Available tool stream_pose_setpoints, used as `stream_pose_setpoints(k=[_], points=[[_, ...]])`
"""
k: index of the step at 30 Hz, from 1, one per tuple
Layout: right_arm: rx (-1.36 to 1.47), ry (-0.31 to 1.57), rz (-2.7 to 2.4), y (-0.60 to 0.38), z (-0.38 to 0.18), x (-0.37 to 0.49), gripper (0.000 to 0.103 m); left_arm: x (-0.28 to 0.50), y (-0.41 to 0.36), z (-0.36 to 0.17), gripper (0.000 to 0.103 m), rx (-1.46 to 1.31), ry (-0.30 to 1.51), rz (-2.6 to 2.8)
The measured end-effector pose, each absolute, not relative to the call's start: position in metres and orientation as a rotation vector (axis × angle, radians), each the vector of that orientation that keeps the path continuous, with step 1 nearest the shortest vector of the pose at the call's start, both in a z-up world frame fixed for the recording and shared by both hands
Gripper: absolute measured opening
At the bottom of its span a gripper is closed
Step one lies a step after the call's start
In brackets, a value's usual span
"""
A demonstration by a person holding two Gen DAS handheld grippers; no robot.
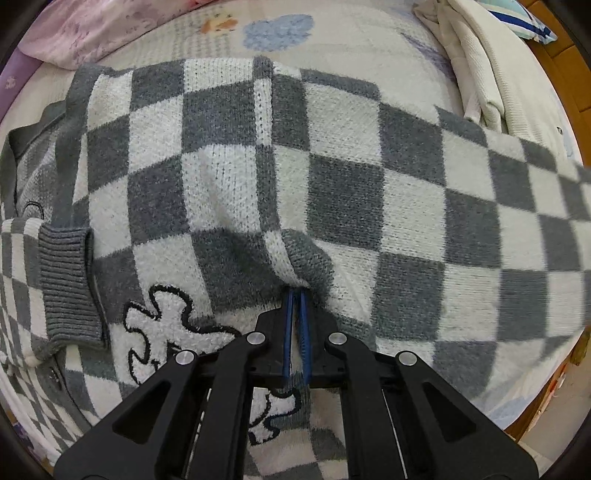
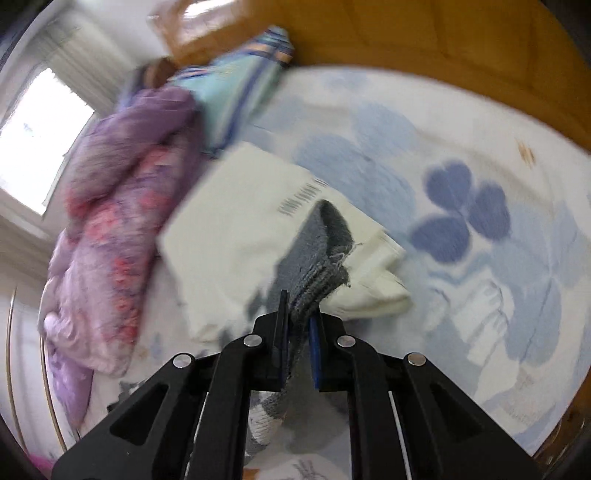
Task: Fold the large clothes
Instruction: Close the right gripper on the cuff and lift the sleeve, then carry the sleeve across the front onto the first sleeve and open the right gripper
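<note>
A grey-and-white checkered knit sweater (image 1: 332,177) with fluffy white flower patches lies spread over the bed, filling the left wrist view. Its ribbed grey cuff (image 1: 68,288) rests at the left. My left gripper (image 1: 297,295) points down at the sweater and is shut on a pinched ridge of the knit. In the right wrist view my right gripper (image 2: 297,314) is shut on a grey ribbed edge of the sweater (image 2: 317,254), which rises out between the blue pads above the bed. That view is blurred.
A folded cream garment (image 2: 258,236) lies on the flower-printed bedsheet (image 2: 461,192), also visible as cream cloth (image 1: 491,74) at the upper right. A purple floral quilt (image 2: 122,206) and a teal striped pillow (image 2: 240,85) sit at the left. A wooden bed frame (image 2: 443,33) borders the far side.
</note>
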State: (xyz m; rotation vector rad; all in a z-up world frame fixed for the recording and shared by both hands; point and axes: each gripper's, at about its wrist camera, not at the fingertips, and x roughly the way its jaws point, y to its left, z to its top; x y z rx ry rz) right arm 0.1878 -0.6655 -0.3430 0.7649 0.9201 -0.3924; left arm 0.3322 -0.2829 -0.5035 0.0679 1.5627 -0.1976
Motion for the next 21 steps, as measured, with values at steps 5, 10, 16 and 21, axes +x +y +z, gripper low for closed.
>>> stream_pose_setpoints(k=[5,10,16,21], points=[[0.64,0.898,-0.277,-0.621,-0.295,0.221,0.008,0.331,-0.285,-0.507,0.004,0.069,1.562,-0.177],[0.563,0.853,-0.146,-0.569,-0.252,0.247,0.008,0.328,-0.283,-0.513,0.004,0.027,1.543,-0.168],[0.459,0.824,-0.001,-0.484,-0.21,0.27,0.008,0.328,-0.267,-0.517,0.003,-0.077,1.539,-0.209],[0.391,0.826,0.057,-0.416,-0.194,0.277,0.008,0.327,-0.218,-0.467,0.002,-0.122,1.496,-0.275]])
